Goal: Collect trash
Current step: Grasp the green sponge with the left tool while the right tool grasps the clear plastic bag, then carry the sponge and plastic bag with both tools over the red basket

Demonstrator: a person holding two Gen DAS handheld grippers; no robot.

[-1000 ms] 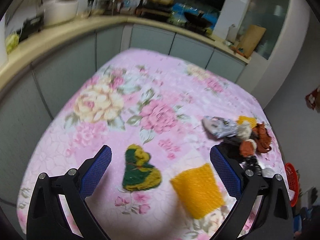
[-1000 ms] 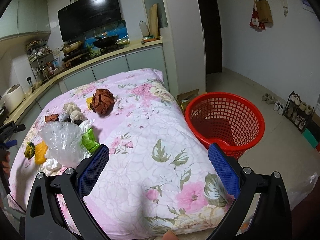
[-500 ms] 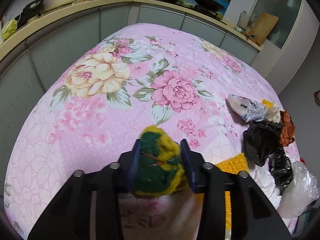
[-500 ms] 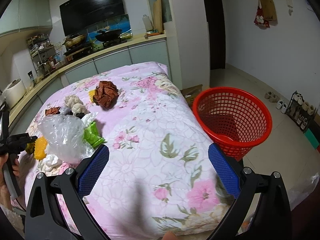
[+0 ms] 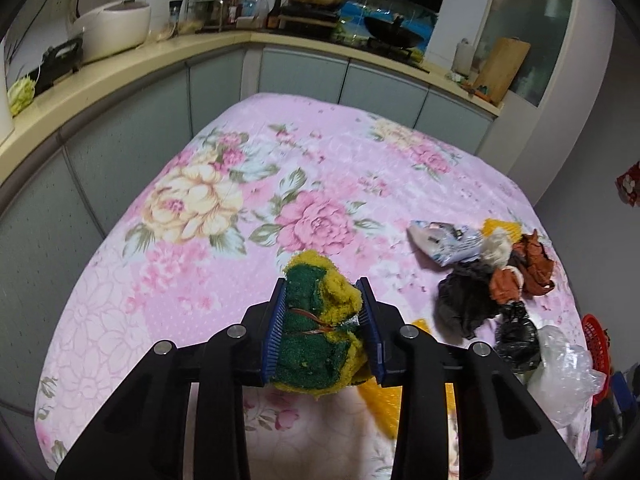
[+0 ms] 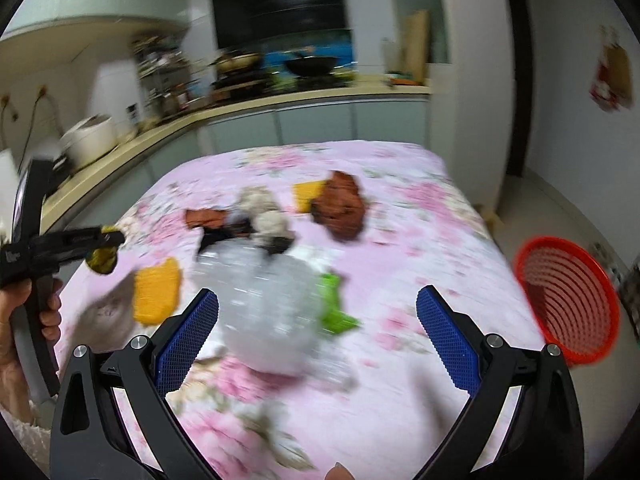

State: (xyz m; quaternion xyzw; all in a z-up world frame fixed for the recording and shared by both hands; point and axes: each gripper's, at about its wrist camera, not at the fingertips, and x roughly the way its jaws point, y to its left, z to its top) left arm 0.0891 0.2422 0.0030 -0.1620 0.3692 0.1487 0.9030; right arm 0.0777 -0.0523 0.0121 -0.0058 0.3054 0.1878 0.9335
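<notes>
My left gripper (image 5: pixel 322 308) is shut on a green and yellow scouring sponge (image 5: pixel 320 332) and holds it above the pink floral cover (image 5: pixel 224 272). The same sponge (image 6: pixel 105 252) shows in the right wrist view, pinched at the left edge by the left gripper, which a hand (image 6: pixel 24 320) holds. My right gripper (image 6: pixel 316 320) stands open over the cover, with nothing between its pads. Ahead of it lies a clear crumpled plastic bag (image 6: pixel 268 308), a green scrap (image 6: pixel 334 308) and an orange sponge (image 6: pixel 156 290). A red mesh basket (image 6: pixel 568 300) stands on the floor to the right.
More trash lies in a pile on the cover: a brown crumpled paper (image 6: pixel 340 204), a black bag (image 5: pixel 464 300), a printed wrapper (image 5: pixel 440 240) and whitish wads (image 6: pixel 264 212). A kitchen counter (image 5: pixel 120 76) with a rice cooker (image 5: pixel 112 28) and a wok wraps the far side.
My left gripper shut on the green and yellow sponge and lifted it off the cover. My right gripper swung left from the basket side to face the trash pile; its view is blurred.
</notes>
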